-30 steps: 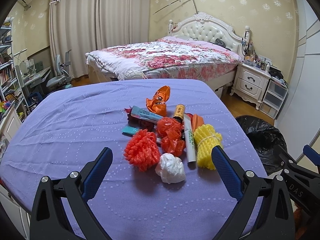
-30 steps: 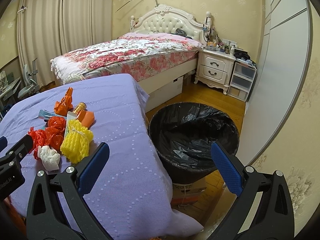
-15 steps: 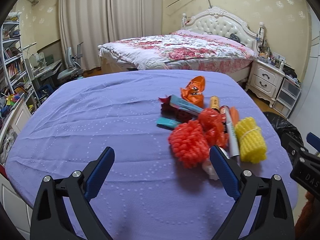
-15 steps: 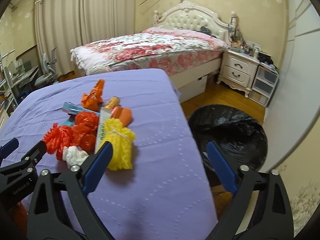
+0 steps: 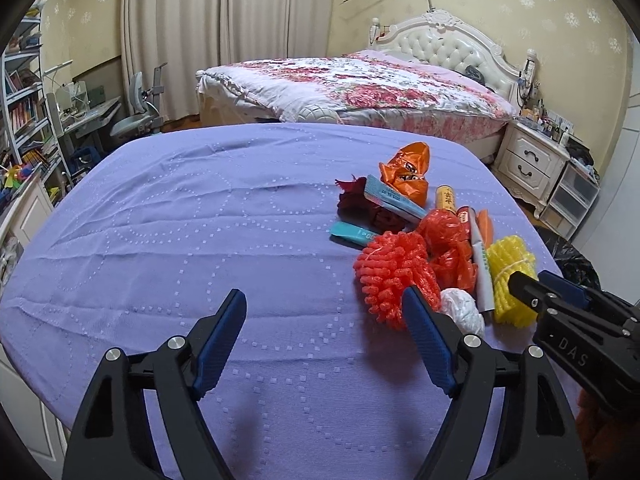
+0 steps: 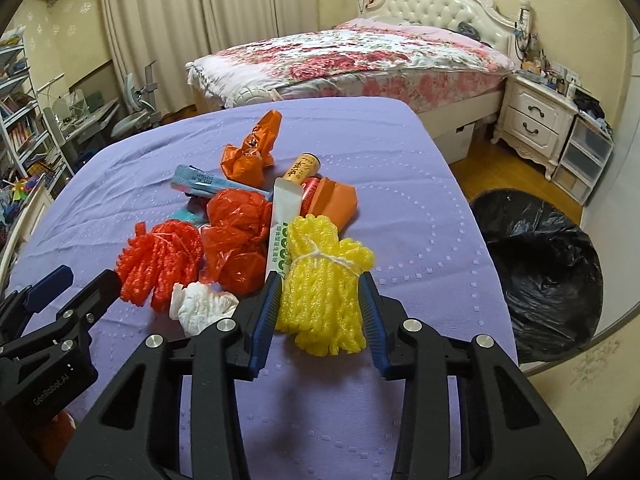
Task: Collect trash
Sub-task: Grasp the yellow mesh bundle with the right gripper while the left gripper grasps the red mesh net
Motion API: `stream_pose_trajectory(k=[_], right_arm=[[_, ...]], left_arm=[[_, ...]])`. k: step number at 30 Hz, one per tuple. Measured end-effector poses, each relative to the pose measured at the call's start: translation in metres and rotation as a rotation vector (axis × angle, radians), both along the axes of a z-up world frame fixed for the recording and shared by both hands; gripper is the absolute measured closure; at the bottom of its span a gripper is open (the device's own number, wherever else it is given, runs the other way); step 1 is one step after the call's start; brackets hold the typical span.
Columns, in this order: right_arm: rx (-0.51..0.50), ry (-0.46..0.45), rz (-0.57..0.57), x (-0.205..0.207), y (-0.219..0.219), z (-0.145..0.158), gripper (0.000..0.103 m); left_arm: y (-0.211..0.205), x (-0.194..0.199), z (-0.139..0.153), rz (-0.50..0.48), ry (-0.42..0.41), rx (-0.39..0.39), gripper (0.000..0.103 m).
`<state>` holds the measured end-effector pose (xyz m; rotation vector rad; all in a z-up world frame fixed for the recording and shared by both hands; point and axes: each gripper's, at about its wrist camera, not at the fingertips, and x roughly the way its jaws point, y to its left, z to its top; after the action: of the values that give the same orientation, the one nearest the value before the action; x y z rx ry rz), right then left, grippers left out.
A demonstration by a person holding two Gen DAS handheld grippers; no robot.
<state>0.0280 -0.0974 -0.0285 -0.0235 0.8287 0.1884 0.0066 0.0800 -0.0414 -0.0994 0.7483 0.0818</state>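
Right gripper [image 6: 320, 296] closes around one yellow foam-net bundle [image 6: 322, 280], pads at its sides.
Left gripper [image 5: 324, 312], empty, narrows nearby; one red foam net [image 5: 390, 272], one white wad [image 5: 462, 312] lie left.

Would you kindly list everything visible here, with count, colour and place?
Yellow foam net: 1, yellow, table's near right, between the right fingers.
Red foam net: 1, red, left of pile.
White foam net: 1, white, near edge of pile.
Red bag: 1, red, pile centre.
Orange bag: 1, orange, far end of pile.
Tube: 1, white, beside yellow net.
Tablecloth: 1, purple, over table.
Bin: 1, black liner, floor right of table.
Bed: 1, floral, behind table.
Nightstand: 1, white, beside bed.
Left gripper: closing, nothing between the fingers.
Right gripper: closing around yellow net.
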Motion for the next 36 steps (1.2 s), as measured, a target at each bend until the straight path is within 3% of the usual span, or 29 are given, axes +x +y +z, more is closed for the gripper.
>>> stream_pose_trajectory(k=[5, 21, 30, 36], right_arm=[[-0.001, -0.008, 0.004, -0.005, -0.006, 0.002, 0.073], [0.041, -0.023, -0.076, -0.013, -0.049, 0.002, 0.073], [0.054, -0.024, -0.076, -0.013, -0.053, -0.001, 0.073], [0.056, -0.030, -0.074, -0.015, -0.053, 0.000, 0.074]], left_arm=[[-0.007, 0.001, 0.003, -0.023, -0.001, -0.007, 0.022], [-0.027, 0.021, 0.002, -0.048, 0.012, -0.002, 0.022], [-0.031, 0.026, -0.009, -0.129, 0.047, -0.041, 0.066], [-0.026, 0.017, 0.000, -0.122, 0.016, -0.049, 0.071]])
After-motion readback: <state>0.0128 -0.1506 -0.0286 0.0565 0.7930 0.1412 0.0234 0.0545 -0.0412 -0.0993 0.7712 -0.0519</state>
